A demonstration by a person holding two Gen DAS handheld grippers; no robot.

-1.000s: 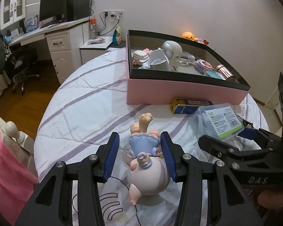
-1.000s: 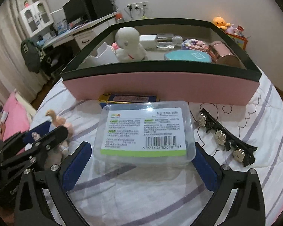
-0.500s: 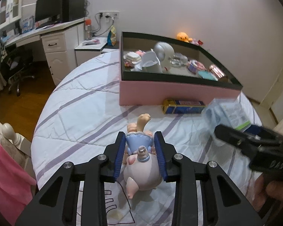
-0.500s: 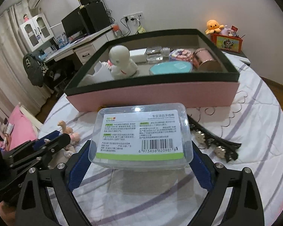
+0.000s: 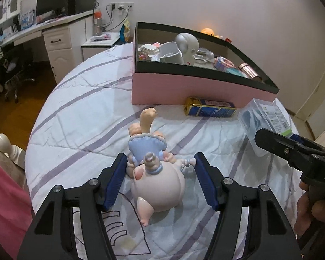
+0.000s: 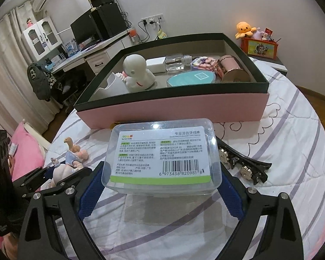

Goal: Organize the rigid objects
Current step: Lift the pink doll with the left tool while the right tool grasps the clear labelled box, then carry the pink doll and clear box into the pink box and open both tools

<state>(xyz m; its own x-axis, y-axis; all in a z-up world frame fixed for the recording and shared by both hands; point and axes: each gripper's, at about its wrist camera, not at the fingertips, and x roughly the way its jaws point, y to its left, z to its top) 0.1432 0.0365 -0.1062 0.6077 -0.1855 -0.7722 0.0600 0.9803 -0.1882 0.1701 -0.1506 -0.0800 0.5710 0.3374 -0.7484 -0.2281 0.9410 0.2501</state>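
White bedding with purple stripes covers the bed (image 5: 80, 117), and a desk with a monitor stands against the far wall. On the bed sits a pink box (image 6: 173, 110) with a dark rim, already loaded with a white figurine, a teal disc, a copper tin and other small items.

The left claw (image 5: 160, 182) squeezed the pink doll (image 5: 156, 179) half a second ago; its jaws have just been opening, and now they stand apart with a gap showing at the right pad. The doll lies on the bedding between the blue pads (image 5: 113, 184), head toward the camera, one leg pointing at the box. The left claw angles steeply down over it.

The right claw (image 6: 160, 186) grips a clear plastic case (image 6: 162, 156) by its short ends, the barcode label facing up. A second ago the case lay flat on the bedding; now it is off the bedding, casting a shadow beneath, just in front of the box's near wall. This claw also tilts downward.

A blue and gold box (image 5: 210, 109) lies against the pink wall, and a black hair clip (image 6: 244, 164) with metal charms lies to the right of the case.
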